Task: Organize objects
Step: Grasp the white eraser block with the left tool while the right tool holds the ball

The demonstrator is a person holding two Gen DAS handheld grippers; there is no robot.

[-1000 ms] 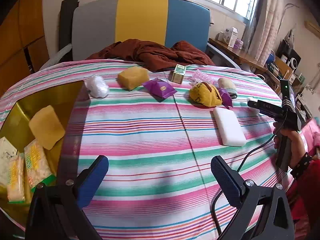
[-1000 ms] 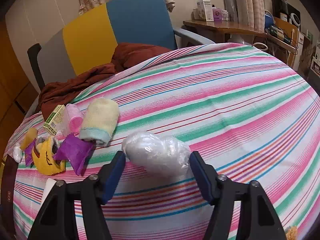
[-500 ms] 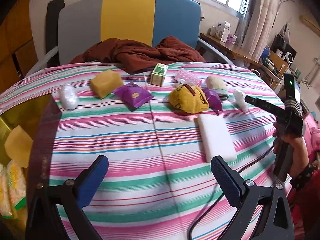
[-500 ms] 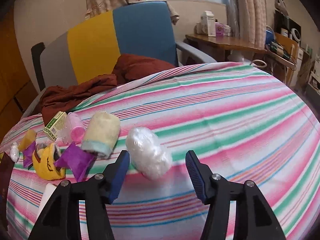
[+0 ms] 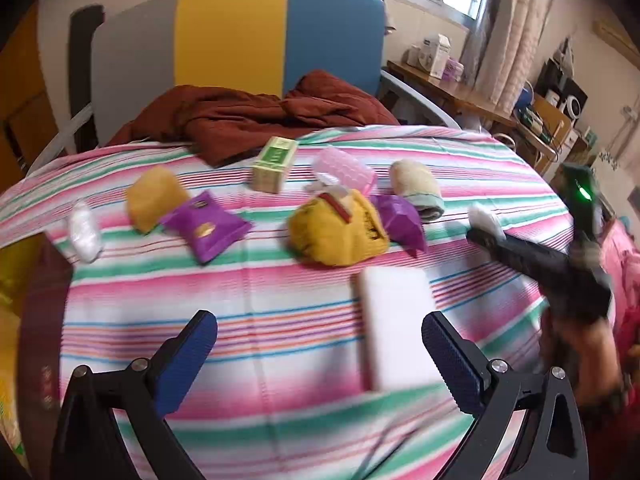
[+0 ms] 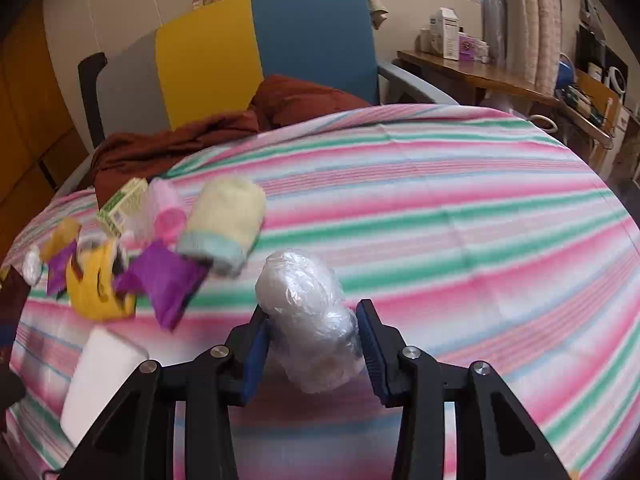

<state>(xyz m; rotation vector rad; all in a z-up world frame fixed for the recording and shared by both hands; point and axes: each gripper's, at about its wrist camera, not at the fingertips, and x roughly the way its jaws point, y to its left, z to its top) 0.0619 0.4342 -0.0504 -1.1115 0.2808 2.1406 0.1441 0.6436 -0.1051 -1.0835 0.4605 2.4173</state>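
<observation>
My right gripper (image 6: 312,340) is shut on a clear plastic-wrapped bundle (image 6: 308,312) above the striped tablecloth (image 6: 460,220); it also shows in the left wrist view (image 5: 486,222). My left gripper (image 5: 320,356) is open and empty, low over the cloth, with a white rectangular block (image 5: 396,320) just ahead between its fingers. Beyond lie a yellow pouch (image 5: 336,232), purple packets (image 5: 206,226) (image 5: 400,218), a yellow sponge (image 5: 154,196), a green box (image 5: 276,164), a pink case (image 5: 346,168), a rolled cream towel (image 5: 416,186) and a second plastic bundle (image 5: 84,232).
A dark red cloth (image 5: 248,116) lies at the table's far edge before a grey, yellow and blue chair (image 5: 236,36). A gold tray's rim (image 5: 24,264) sits at the left edge. A cluttered wooden desk (image 6: 492,76) stands far right.
My right gripper has closed on the plastic bundle and holds it. My left gripper has moved right and forward, so the white block now sits just ahead between its fingers and the gold tray has slid out of view.
</observation>
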